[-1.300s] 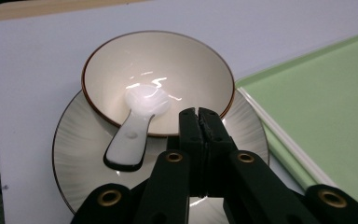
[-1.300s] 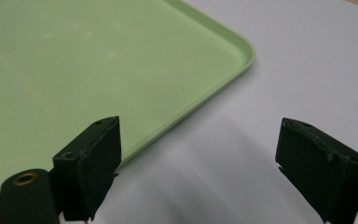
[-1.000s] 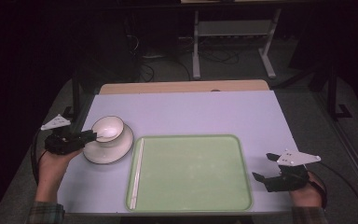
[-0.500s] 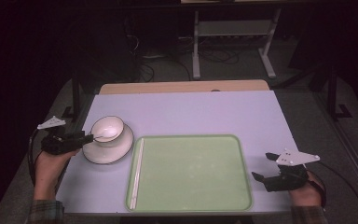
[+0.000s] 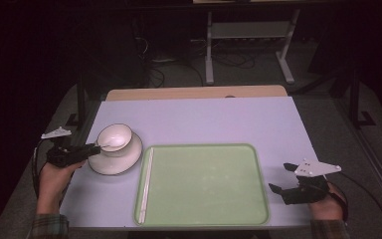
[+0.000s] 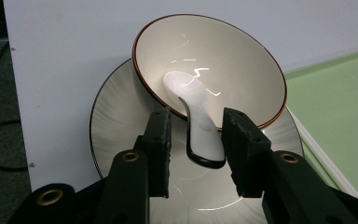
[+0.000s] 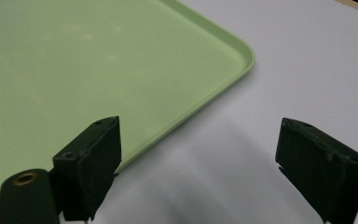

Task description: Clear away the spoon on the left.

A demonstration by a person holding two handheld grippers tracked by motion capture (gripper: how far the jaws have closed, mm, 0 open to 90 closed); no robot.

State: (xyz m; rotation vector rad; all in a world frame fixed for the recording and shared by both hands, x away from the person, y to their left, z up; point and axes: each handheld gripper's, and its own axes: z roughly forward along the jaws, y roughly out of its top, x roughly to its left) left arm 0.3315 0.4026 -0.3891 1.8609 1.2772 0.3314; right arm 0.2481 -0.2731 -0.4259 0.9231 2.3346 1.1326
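Left gripper (image 6: 196, 135) comes in low with its jaws spread either side of the white spoon (image 6: 196, 114) that leans handle-out over the rim of the bowl (image 6: 242, 60) on its plate (image 6: 116, 135), ready to pinch, while the right gripper (image 7: 198, 163) waits wide open beside the green tray (image 7: 74, 70)

A glossy white ceramic spoon (image 6: 196, 122) with bright highlights rests in a cream glazed bowl (image 6: 223, 65), its rim edged in a thin brown line. The bowl sits on a glazed plate (image 6: 121, 140) with a faint streaked sheen and a dark rim line. Just beside the plate lies a pale green tray (image 5: 204, 184), smooth matt plastic by its look. The worktop (image 5: 204, 119) beneath the tray is a matt, pale lilac sheet, smooth. The left gripper (image 6: 196, 140) near the spoon has matt black jaws with brass-coloured metal eyelets.
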